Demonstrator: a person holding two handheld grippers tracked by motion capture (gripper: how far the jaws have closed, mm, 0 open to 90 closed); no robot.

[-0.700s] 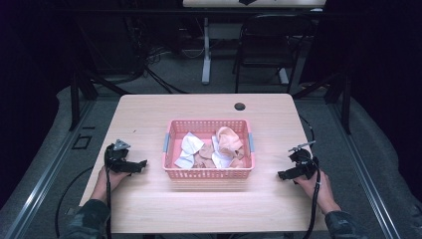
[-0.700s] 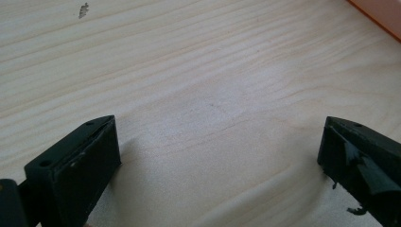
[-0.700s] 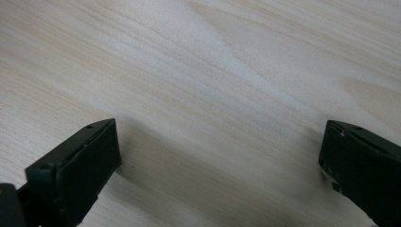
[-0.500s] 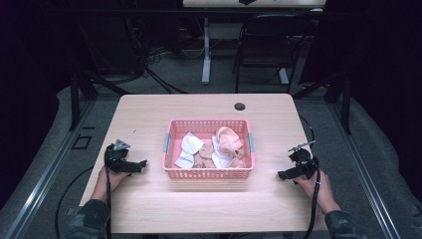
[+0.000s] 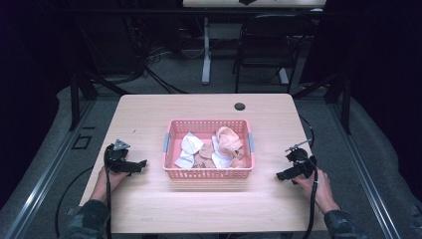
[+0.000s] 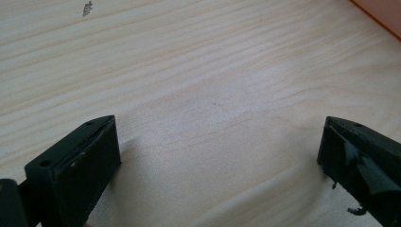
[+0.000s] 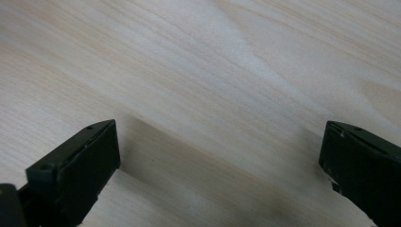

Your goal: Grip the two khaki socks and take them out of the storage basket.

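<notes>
Pale wood bench (image 5: 149,209) is observed carrying a pink plastic basket (image 5: 171,149) at its centre. Crumpled cloths (image 5: 229,142), white and peach, are seen heaped inside the basket, which is judged to be the work in hand. The left tongs (image 5: 141,164) are rested on the bench just left of the basket, the right tongs (image 5: 281,175) near its right side; neither is touching it. In both gripper views the jaws are spread wide with bare wood between them and nothing held. A risk is noted: the cloths are tangled together, so several could be lifted at one pinch. The light basket could also be dragged if a jaw catches its lattice wall.
</notes>
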